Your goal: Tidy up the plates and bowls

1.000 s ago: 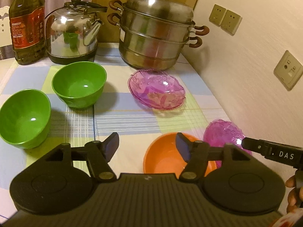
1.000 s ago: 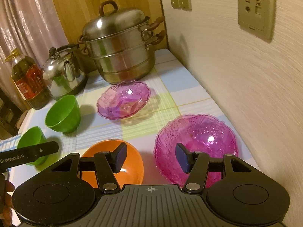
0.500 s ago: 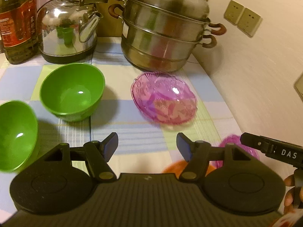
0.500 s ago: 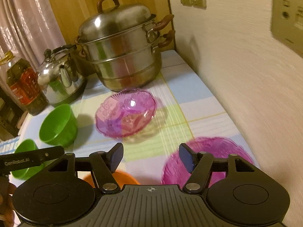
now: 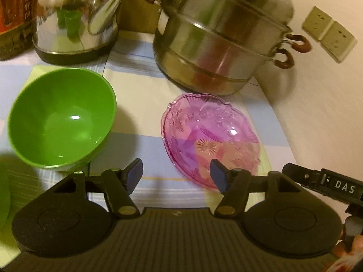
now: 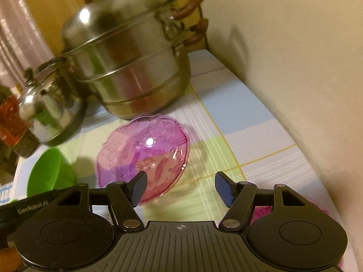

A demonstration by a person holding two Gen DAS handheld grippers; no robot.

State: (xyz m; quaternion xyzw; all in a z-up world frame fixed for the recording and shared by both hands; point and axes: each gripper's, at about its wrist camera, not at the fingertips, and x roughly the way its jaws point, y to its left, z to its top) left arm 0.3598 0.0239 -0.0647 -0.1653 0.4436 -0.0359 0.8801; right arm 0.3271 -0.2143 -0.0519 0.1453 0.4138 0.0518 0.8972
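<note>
Both tools are wide open and empty: the left tool (image 5: 176, 172) and right tool (image 6: 180, 184) hover just short of the pink glass plate (image 5: 209, 140), touching nothing. That see-through, scallop-edged plate sits on the checked table (image 6: 238, 104) before the steamer pot (image 5: 220, 34), green bowl (image 5: 61, 117) to its left.

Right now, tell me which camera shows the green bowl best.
The left wrist view: the green bowl is large, sharp and almost whole, with its inside visible. In the right wrist view the same bowl is small, blurred at the left edge and partly hidden behind the other gripper's arm.
</note>
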